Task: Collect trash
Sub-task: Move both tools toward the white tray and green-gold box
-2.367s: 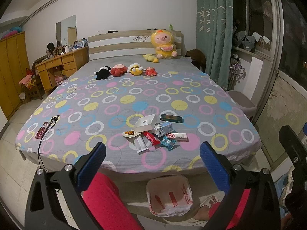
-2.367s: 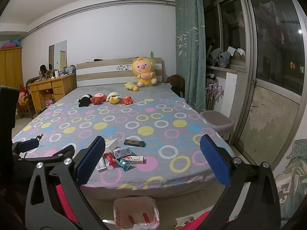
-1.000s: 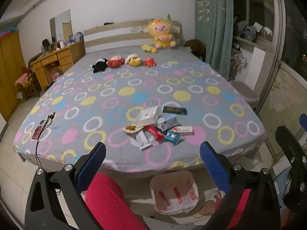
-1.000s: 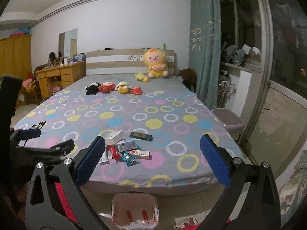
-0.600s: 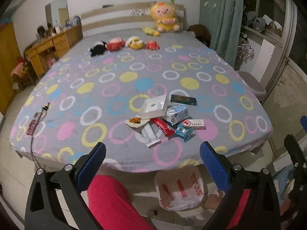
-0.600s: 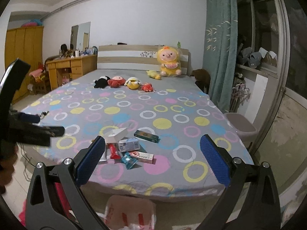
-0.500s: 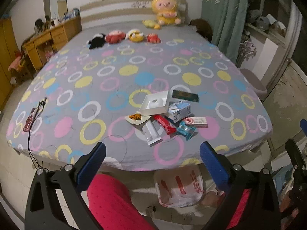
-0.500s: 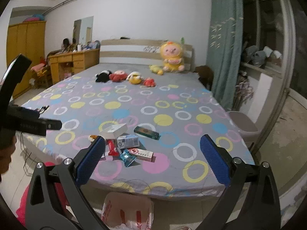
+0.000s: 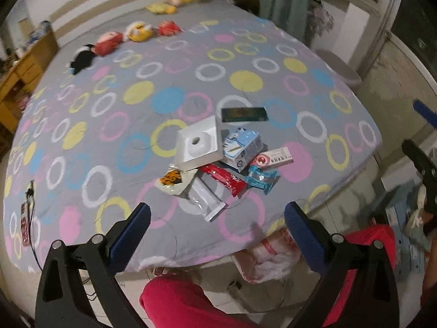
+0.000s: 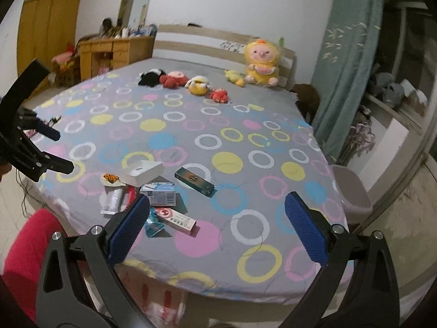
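A pile of trash lies near the foot edge of the bed: a white box point(image 9: 197, 143), a blue carton point(image 9: 241, 145), a dark green box point(image 9: 244, 114), a pink-and-white box point(image 9: 274, 158), a red wrapper point(image 9: 223, 179), a teal wrapper point(image 9: 260, 177), a clear tube pack point(image 9: 204, 198) and an orange snack wrapper point(image 9: 172, 179). The pile also shows in the right wrist view, with the blue carton point(image 10: 159, 192) and green box point(image 10: 194, 181). My left gripper point(image 9: 217, 232) is open, above the bed edge just short of the pile. My right gripper point(image 10: 215, 224) is open, right of the pile.
A white-and-red plastic bag point(image 9: 269, 257) sits on the floor under the bed's foot edge. Plush toys point(image 10: 196, 84) line the far end of the bed. A phone with cable point(image 9: 26, 216) lies at the bed's left edge. A lidded bin point(image 10: 352, 188) stands right of the bed.
Both grippers have moved closer to the bed and tilted down toward the trash pile. Both stay open and empty.
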Available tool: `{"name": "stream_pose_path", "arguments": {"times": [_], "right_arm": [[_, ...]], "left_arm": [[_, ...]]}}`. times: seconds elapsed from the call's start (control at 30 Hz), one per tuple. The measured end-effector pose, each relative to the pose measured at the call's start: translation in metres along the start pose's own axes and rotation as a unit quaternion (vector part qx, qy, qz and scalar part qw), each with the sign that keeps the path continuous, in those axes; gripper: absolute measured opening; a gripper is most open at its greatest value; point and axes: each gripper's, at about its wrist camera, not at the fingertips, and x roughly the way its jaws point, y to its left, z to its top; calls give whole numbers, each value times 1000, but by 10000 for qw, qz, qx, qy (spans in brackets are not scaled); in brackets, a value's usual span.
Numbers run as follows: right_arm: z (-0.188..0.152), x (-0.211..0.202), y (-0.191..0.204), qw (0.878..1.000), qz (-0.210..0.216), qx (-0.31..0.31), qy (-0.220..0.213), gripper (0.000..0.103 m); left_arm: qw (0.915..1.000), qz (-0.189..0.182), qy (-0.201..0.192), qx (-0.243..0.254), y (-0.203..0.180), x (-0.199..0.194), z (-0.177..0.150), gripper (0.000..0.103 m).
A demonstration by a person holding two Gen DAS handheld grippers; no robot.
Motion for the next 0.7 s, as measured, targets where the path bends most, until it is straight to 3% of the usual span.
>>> {"name": "stream_pose_path", "arguments": {"times": [0.17, 0.43, 0.6, 0.7], "right_arm": [[18, 49, -18, 9977, 528, -114, 406, 97], [42, 117, -35, 9916, 917, -517, 750, 97], [54, 152, -42, 9871, 1097, -701, 932, 97], [58, 173, -40, 9832, 1172, -877, 1087, 97]], "left_arm": [[9973, -545, 491, -84, 5, 33, 30, 96], [9909, -980, 920, -57, -2, 76, 69, 96], [9893, -912, 1131, 117, -7, 100, 84, 96], [9862, -1059, 1272, 97, -6, 111, 91, 96]]}}
